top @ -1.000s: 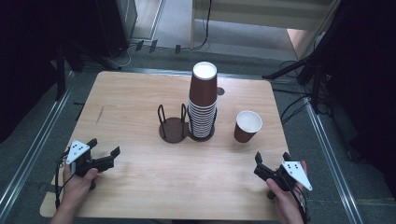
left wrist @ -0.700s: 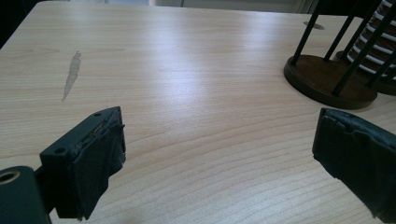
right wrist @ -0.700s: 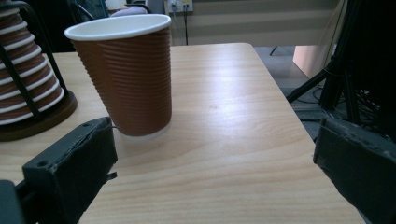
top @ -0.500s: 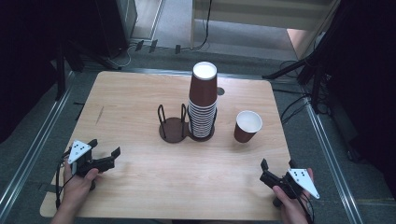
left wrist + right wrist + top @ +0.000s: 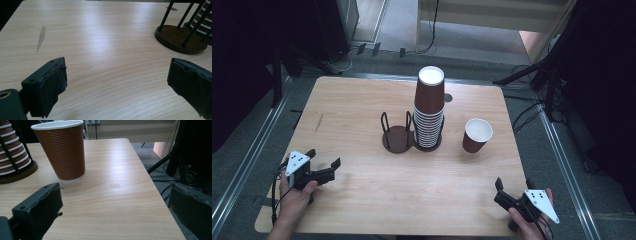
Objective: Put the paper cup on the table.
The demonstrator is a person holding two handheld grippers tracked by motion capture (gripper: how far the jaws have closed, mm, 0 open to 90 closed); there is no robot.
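- Left gripper (image 5: 323,161) at 8 o'clock on tabletop (image 5: 362,105), jaws spread, empty.
- Right gripper (image 5: 513,191) at 4 o'clock, spread, empty.
- Loose cup (image 5: 476,135) upright at 2 o'clock of centre, beside stacked cups (image 5: 429,112) in holder (image 5: 399,135).
- Likely step: right reaches cup; grip mid-wall lightly, ribbed paper crushes.

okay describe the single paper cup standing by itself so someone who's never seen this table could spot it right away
Start at the wooden table and find the tall stack of brown cups in the dark cup holder near its middle. Just beside that stack, toward the right gripper, stands the lone paper cup. It alone stands mouth up, white inside showing, outside the holder.
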